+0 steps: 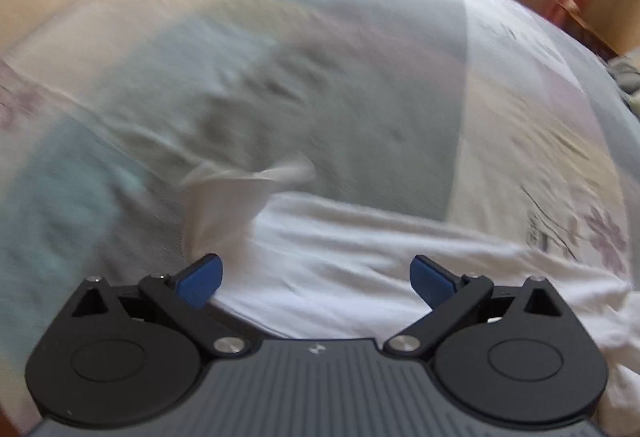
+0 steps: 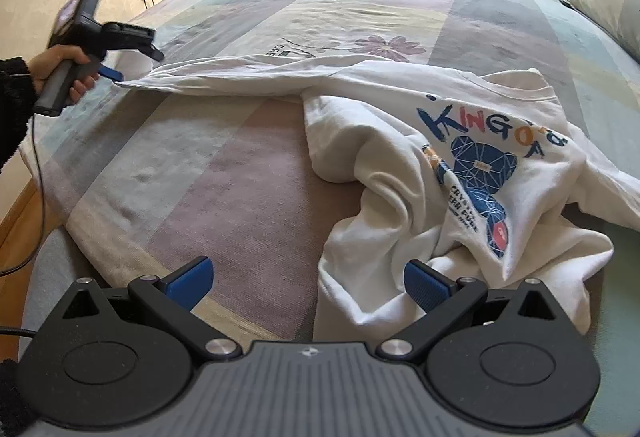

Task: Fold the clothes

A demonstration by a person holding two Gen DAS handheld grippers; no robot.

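A white sweatshirt (image 2: 460, 173) lies rumpled toward the bed's (image 2: 224, 173) right side, one sleeve (image 2: 240, 77) stretched toward the left edge. The left gripper (image 1: 316, 279) is spread open by the cuff, empty. The right gripper (image 2: 306, 283), open too, hovers near the hem, probably to flatten it.

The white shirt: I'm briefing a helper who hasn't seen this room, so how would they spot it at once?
Find the bed with its pastel patchwork cover. On its right half lies the crumpled white shirt, one sleeve stretched out leftward. It is the only garment there, marked by a blue geometric print under blue and orange lettering.
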